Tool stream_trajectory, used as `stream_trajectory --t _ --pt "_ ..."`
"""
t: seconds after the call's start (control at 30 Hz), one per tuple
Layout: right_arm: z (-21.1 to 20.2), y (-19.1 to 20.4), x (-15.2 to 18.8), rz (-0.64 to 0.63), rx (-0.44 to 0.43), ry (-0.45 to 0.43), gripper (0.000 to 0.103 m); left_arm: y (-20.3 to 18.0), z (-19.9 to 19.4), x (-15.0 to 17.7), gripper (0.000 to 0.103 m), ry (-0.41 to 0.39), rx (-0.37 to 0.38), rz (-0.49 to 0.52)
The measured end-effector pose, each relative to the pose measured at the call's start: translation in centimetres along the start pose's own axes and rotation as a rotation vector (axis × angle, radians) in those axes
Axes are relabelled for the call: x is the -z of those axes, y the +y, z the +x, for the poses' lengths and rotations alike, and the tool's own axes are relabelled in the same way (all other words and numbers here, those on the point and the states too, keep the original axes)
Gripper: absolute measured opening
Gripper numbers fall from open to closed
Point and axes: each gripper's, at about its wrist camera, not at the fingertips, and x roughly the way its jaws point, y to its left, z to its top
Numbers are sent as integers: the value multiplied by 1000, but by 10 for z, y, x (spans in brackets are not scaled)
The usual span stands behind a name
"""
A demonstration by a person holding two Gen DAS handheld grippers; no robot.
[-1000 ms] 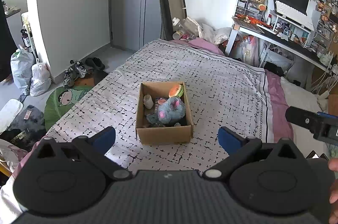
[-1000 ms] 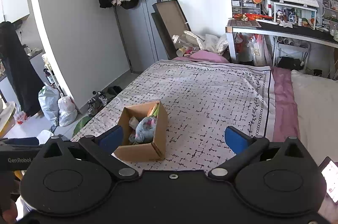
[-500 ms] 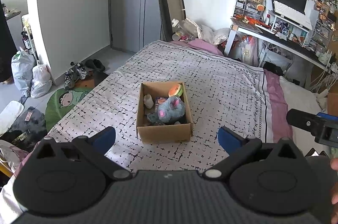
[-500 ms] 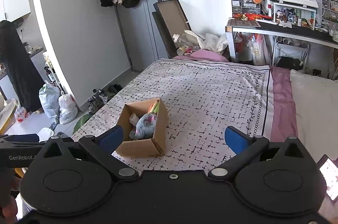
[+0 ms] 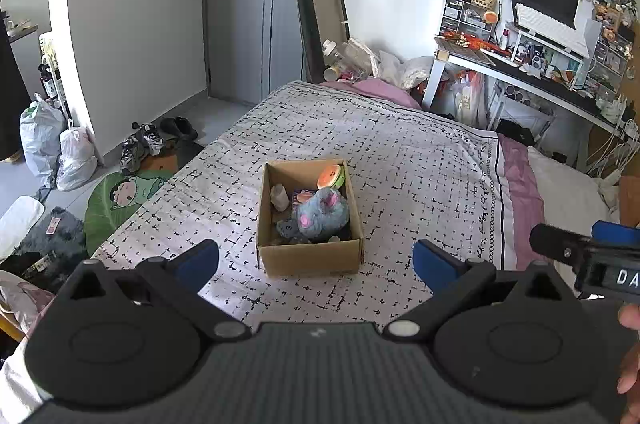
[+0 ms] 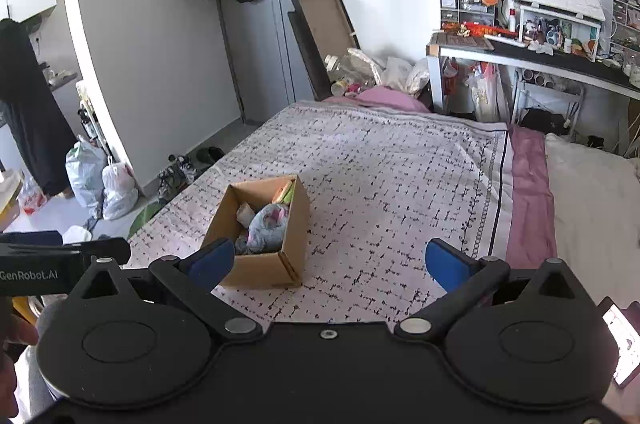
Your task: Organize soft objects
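A cardboard box [image 5: 308, 258] stands on the patterned bedspread [image 5: 400, 160], also seen as the box [image 6: 260, 270] in the right wrist view. Inside lie a grey-blue plush toy [image 5: 322, 214], an orange and green plush slice [image 5: 331, 176], a small pale figure [image 5: 279, 197] and other soft items. The plush toy [image 6: 267, 227] fills the box's near half. My left gripper [image 5: 316, 262] is open above the near side of the box, holding nothing. My right gripper [image 6: 330, 262] is open too, just right of the box, with nothing between its blue pads.
Shoes [image 5: 142, 144], plastic bags [image 5: 56, 148] and a green cartoon cushion [image 5: 120, 200] lie on the floor left of the bed. A cluttered desk [image 5: 532, 64] stands at the back right. A pale pillow [image 6: 592, 208] lies right, and a phone [image 6: 620, 340] at the right edge.
Both views have shifted slightly; the box sits a little lower and nearer in the right wrist view. Both grippers stay open and the box's contents have not moved.
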Motion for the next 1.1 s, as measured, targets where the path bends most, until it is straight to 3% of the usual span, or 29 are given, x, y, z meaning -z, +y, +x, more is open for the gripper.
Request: stream_trajectory --t 1.1 --pt "9 -6 -1 5 45 26 103 -2 10 6 102 20 12 11"
